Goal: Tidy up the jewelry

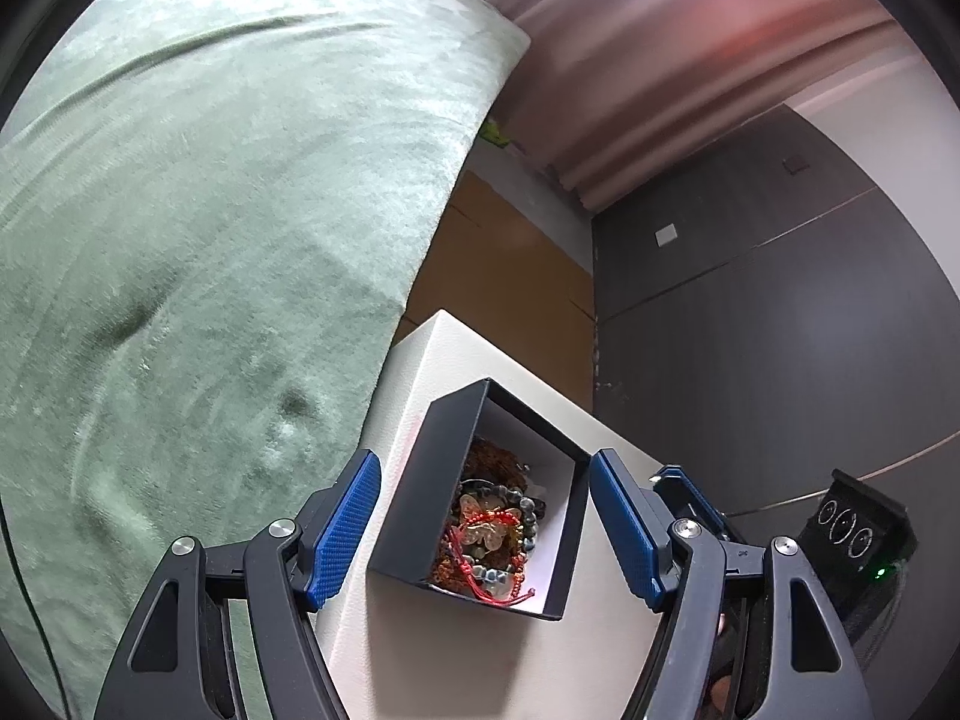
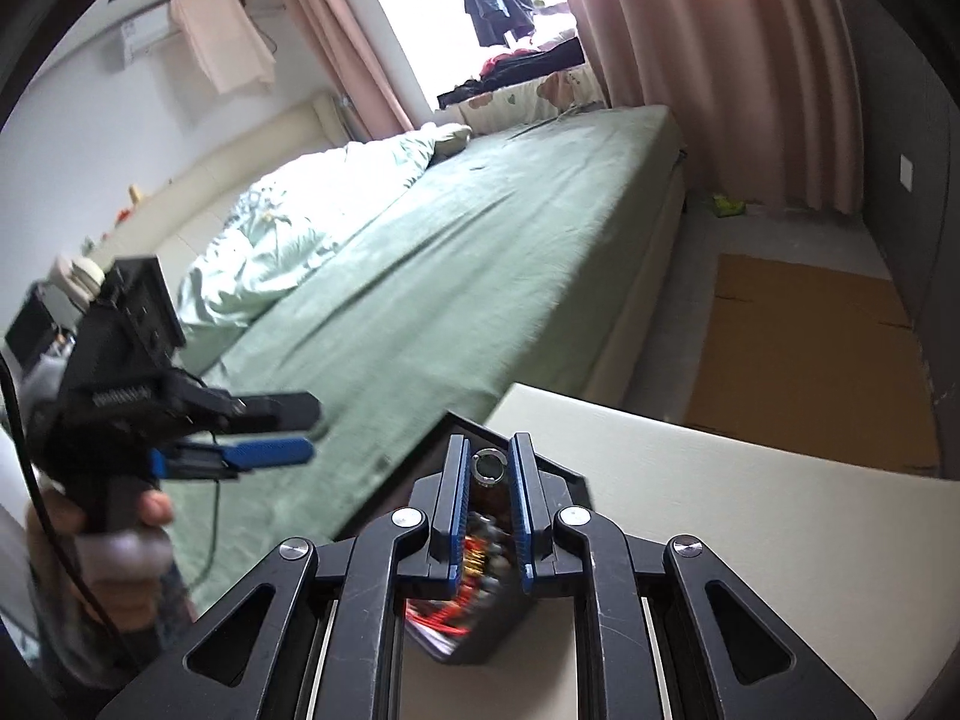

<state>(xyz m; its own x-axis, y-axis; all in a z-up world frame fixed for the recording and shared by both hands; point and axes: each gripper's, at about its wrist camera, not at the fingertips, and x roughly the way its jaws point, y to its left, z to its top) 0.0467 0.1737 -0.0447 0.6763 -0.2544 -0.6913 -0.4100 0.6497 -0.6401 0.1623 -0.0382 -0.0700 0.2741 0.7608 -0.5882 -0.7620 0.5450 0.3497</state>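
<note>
A black open box [image 1: 420, 480] stands on a white table [image 1: 480, 660], filled with a tangle of jewelry [image 1: 492, 534]: bead bracelets, a red cord and a gold butterfly piece. My left gripper [image 1: 486, 462] is open, with its blue pads either side of the box and clear of its walls. In the right wrist view my right gripper [image 2: 489, 471] hangs above the box [image 2: 558, 483], nearly closed on a small round silver ring [image 2: 489, 467] at its fingertips. A hand holds the left gripper [image 2: 313, 429] out over the bed, to the left.
A bed with a green sheet [image 2: 450, 270] runs along the table's left edge. Brown cardboard [image 2: 804, 360] lies on the floor beyond the table [image 2: 720, 510]. Pink curtains [image 2: 690, 60] and a dark wall panel [image 1: 780, 300] stand behind. The right gripper's black body [image 1: 858, 534] sits right of the box.
</note>
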